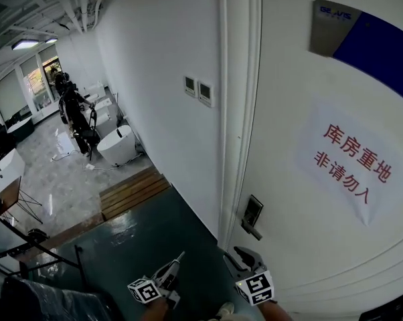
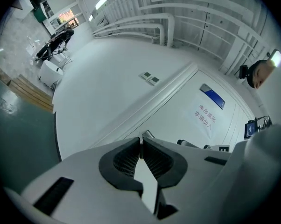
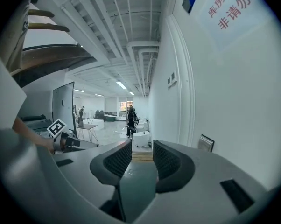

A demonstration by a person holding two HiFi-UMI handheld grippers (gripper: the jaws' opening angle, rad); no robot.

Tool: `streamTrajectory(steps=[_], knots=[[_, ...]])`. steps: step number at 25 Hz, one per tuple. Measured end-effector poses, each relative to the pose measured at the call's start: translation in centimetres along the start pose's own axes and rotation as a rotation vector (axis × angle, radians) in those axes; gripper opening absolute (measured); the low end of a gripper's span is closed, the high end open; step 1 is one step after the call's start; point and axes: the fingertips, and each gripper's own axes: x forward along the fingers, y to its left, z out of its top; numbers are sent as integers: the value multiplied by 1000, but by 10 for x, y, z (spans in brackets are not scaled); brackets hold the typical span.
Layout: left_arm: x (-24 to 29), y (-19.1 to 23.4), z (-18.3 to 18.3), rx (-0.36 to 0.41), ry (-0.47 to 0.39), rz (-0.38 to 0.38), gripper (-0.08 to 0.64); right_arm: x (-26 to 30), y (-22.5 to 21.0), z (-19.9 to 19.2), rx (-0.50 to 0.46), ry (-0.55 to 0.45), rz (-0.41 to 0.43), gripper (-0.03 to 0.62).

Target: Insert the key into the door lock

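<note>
So what matters here is where the door lock (image 1: 252, 214) sits relative to the left claw (image 1: 175, 266). That claw is pressed tight together on a thin flat sliver that I'm fairly sure is the key (image 2: 140, 140). You only see it edge-on, poking out just past the pads in the left gripper view.

In the head view the left claw is at the bottom centre of the frame, and the lock plate is up and to the right of it, on the white door (image 1: 322, 246), with a clear gap between them. The claw, and the key with it, runs along that same up-right diagonal. So the long axis is already roughly aimed at the door rather than lying across it.

The left gripper view backs that up. The lock plate shows just above the claw tips, a hair right of the centre line, so my guess is a small nudge to the right and then a straight push in.

The right claw (image 1: 243, 256) is actually the nearer one, low in the frame just under the lock. But it's spread apart with nothing in it, and you can see the floor (image 3: 138, 181) through the gap. So it looks like the left one's job. I can't make out the keyhole itself at this size, so lining up the blade is the fiddly part.
</note>
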Motion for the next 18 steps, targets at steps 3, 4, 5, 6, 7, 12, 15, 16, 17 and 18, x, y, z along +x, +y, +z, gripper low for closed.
streamTrajectory(steps=[3, 4, 5, 6, 7, 12, 15, 16, 17, 18], knots=[[26, -3, -3, 5, 24, -12, 31, -4, -23, -7, 9, 5, -25, 149], [33, -2, -4, 4, 31, -13, 31, -5, -30, -10, 11, 6, -31, 149], [39, -2, -7, 2, 38, -15, 31, -7, -37, -11, 11, 6, -38, 149], [45, -2, -9, 0, 44, -17, 31, -9, -44, -12, 12, 6, -46, 149], [52, -2, -11, -3, 49, -21, 31, -11, -51, -13, 13, 6, -56, 149], [82, -5, -20, -14, 81, -44, 31, -19, -82, -19, 23, 0, -102, 149], [97, -7, -23, -15, 95, -53, 31, -25, -92, -21, 23, 2, -114, 149], [100, -8, -23, -15, 99, -56, 31, -27, -94, -23, 26, 7, -119, 149], [103, -8, -23, -15, 102, -59, 31, -29, -97, -24, 29, 10, -126, 149], [106, -6, -24, -15, 104, -65, 31, -30, -99, -26, 33, 13, -131, 149]])
